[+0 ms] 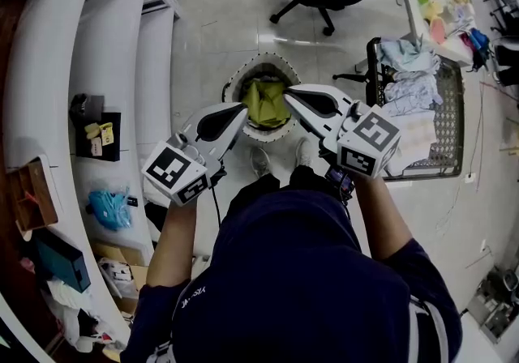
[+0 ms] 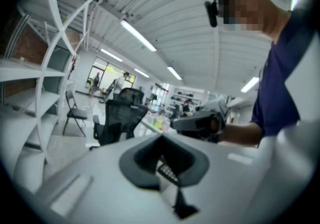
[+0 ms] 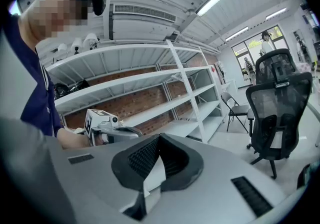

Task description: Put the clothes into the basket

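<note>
Olive-green garment (image 1: 266, 102) in round basket (image 1: 243, 68), far centre. Left gripper (image 1: 242, 112) and right gripper (image 1: 291, 93) over it: both jaws pressed together, apparently empty.

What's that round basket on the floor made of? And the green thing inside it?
The round, pale-rimmed basket looks like soft woven fabric or rope. Its thick rim carries dark stitch-like marks, though it is too small to be sure. The olive-green garment inside it is matte cloth, crumpled into soft folds.
</note>
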{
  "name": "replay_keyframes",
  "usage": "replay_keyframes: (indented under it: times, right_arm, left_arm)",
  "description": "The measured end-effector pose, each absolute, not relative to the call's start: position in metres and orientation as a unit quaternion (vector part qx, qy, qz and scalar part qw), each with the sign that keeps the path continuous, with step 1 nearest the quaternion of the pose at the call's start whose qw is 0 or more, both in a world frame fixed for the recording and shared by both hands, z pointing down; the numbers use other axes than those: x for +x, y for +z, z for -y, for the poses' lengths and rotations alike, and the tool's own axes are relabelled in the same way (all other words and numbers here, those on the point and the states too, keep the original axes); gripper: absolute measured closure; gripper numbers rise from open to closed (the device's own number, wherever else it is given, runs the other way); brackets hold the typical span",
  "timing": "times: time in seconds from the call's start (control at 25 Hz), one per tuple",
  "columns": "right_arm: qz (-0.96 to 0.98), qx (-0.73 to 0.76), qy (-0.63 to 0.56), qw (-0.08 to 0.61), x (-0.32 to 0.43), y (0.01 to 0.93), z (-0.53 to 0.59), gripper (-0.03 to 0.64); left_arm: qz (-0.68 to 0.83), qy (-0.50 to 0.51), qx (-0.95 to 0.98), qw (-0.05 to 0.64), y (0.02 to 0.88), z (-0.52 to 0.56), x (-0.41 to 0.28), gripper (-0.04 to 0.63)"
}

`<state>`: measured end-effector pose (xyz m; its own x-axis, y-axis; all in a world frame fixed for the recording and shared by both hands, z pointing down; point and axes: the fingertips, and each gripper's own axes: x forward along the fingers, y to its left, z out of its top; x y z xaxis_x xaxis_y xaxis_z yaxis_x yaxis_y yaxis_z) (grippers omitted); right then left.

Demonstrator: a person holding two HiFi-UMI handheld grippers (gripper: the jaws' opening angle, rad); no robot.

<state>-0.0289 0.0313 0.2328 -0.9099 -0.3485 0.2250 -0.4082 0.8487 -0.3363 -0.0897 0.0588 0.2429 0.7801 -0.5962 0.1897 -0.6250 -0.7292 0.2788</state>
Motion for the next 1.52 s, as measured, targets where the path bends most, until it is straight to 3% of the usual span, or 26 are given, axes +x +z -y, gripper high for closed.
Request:
replay_keyframes:
  times: [1.52]
  right_arm:
    - [0.961, 0.185, 0.181, 0.097, -0.043, 0.235, -0.044, 0.609]
  left_arm:
    - [0.332, 0.024, 0.930, 0.156, 0.233, -0.063, -0.094, 0.592]
